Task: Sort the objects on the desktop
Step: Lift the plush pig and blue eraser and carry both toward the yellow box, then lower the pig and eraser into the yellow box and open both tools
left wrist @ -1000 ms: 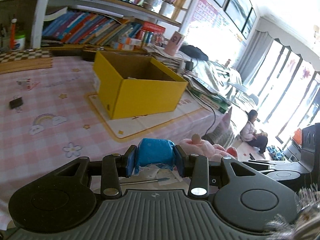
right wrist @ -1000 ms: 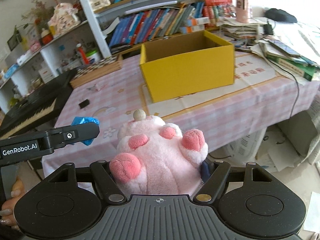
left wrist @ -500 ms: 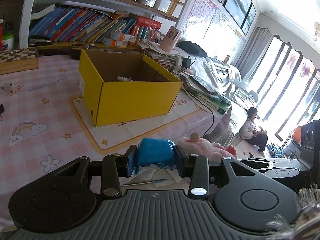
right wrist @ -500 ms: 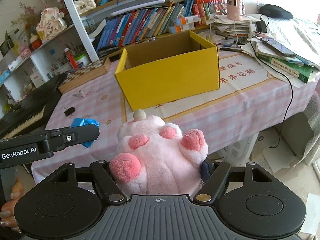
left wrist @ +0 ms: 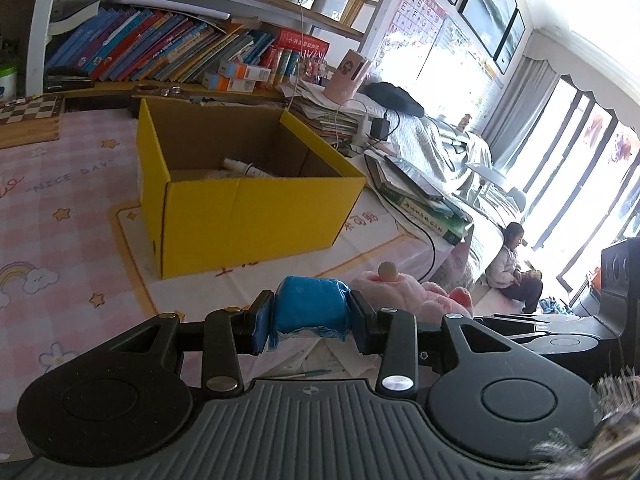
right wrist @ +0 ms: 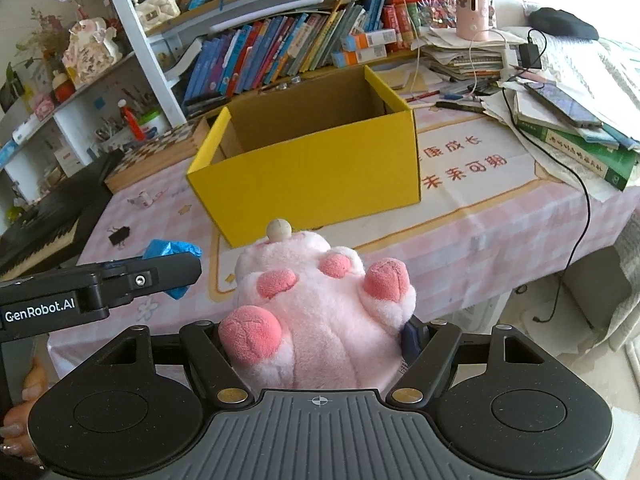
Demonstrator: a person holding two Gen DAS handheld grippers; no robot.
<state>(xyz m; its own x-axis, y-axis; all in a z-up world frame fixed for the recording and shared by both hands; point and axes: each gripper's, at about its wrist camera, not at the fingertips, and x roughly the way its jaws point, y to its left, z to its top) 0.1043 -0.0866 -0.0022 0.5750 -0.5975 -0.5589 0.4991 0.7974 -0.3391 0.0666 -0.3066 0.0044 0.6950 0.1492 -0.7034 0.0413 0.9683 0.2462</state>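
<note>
Holding two loads at once. My left tool (left wrist: 311, 322) is clamped on a blue packet (left wrist: 310, 309), pads pressed flat against both its sides; the packet sits level between the fingers. My right tool (right wrist: 316, 344) is closed around a pink plush toy (right wrist: 320, 312), paw pads facing the lens, a small beige knob on its far end. The right tool's fingers are mostly buried in the fur.

Landmark: the yellow box (left wrist: 248, 216), open-topped, standing on a printed mat (right wrist: 480, 176) on the worktop (left wrist: 60, 208). Both tools hover off the near edge of the worktop, short of the box's front wall. From the right wrist view the left tool (right wrist: 176, 272) shows to the left of the plush, its blue packet in line with the box's front left corner. From the left wrist view the plush (left wrist: 408, 292) sits just right of the packet, below the box's front right corner.

Inside the box, a small white bottle (left wrist: 244, 167) lies on its side near the back wall. A black binder clip (right wrist: 119, 235) rests on the worktop left of the box. Behind the box, a bookshelf (right wrist: 280, 48); right of it, a stack of books (right wrist: 576, 136).
</note>
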